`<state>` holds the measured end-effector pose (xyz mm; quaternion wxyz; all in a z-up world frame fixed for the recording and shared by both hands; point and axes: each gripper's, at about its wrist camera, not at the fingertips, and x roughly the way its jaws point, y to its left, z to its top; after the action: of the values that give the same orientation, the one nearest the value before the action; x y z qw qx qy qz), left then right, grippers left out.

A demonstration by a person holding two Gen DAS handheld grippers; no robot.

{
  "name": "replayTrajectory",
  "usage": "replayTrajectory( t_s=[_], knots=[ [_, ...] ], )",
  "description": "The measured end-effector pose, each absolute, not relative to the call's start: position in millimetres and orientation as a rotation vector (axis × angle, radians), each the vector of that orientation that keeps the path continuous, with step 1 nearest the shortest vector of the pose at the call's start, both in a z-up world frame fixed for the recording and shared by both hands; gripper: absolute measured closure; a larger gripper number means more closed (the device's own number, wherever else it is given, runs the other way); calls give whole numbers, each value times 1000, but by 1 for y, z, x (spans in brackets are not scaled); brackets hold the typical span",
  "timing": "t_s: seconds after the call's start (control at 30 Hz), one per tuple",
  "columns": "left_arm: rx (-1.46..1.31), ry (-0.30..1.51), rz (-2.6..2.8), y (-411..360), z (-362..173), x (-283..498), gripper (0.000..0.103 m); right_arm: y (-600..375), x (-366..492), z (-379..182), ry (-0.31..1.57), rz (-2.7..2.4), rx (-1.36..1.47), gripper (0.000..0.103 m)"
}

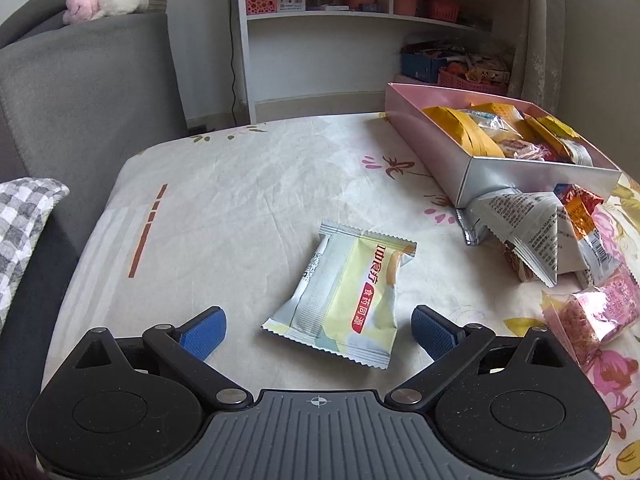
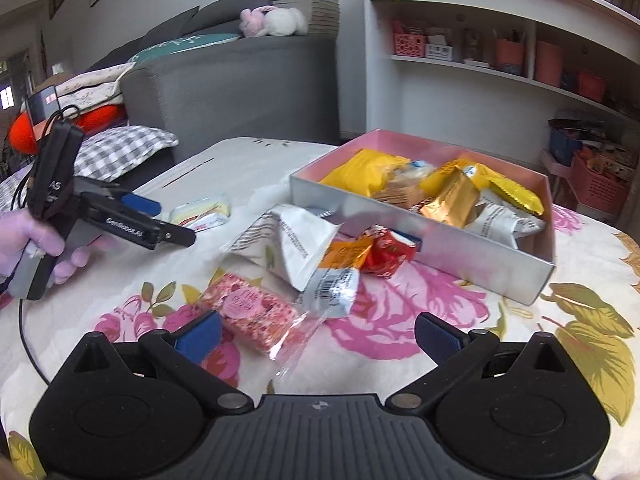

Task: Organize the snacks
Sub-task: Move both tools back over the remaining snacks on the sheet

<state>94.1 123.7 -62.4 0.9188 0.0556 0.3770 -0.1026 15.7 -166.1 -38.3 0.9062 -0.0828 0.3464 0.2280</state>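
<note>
A pale yellow and white snack packet [image 1: 342,298] lies on the flowered tablecloth, just ahead of my open, empty left gripper [image 1: 318,330]; its near end lies between the blue pads. It also shows in the right wrist view [image 2: 202,211]. A pink box [image 1: 452,148] holding several snacks stands at the right, also in the right wrist view [image 2: 400,216]. My right gripper [image 2: 318,338] is open and empty above a pink bar in clear wrap [image 2: 256,316]. A white packet [image 2: 296,242], an orange one [image 2: 348,254] and a red one [image 2: 390,252] lie beside the box.
The table [image 1: 240,200] has a rounded edge at the left. A grey sofa [image 1: 80,92] with a checked cushion [image 1: 24,232] stands beyond it. White shelves [image 1: 360,12] with baskets are behind. The left gripper [image 2: 132,222], held in a hand, shows in the right wrist view.
</note>
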Motion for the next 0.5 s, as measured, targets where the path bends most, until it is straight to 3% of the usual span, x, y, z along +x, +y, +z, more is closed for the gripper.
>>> replayTrajectory(
  t_s=[0.3,0.5],
  knots=[
    [172,777,-308,108,-60,88,8,-136,12,-58,757,542,-194,7],
    [170,792,-342,108,-56,83,22,-121,3,-54,748,600,-222,8]
  ],
)
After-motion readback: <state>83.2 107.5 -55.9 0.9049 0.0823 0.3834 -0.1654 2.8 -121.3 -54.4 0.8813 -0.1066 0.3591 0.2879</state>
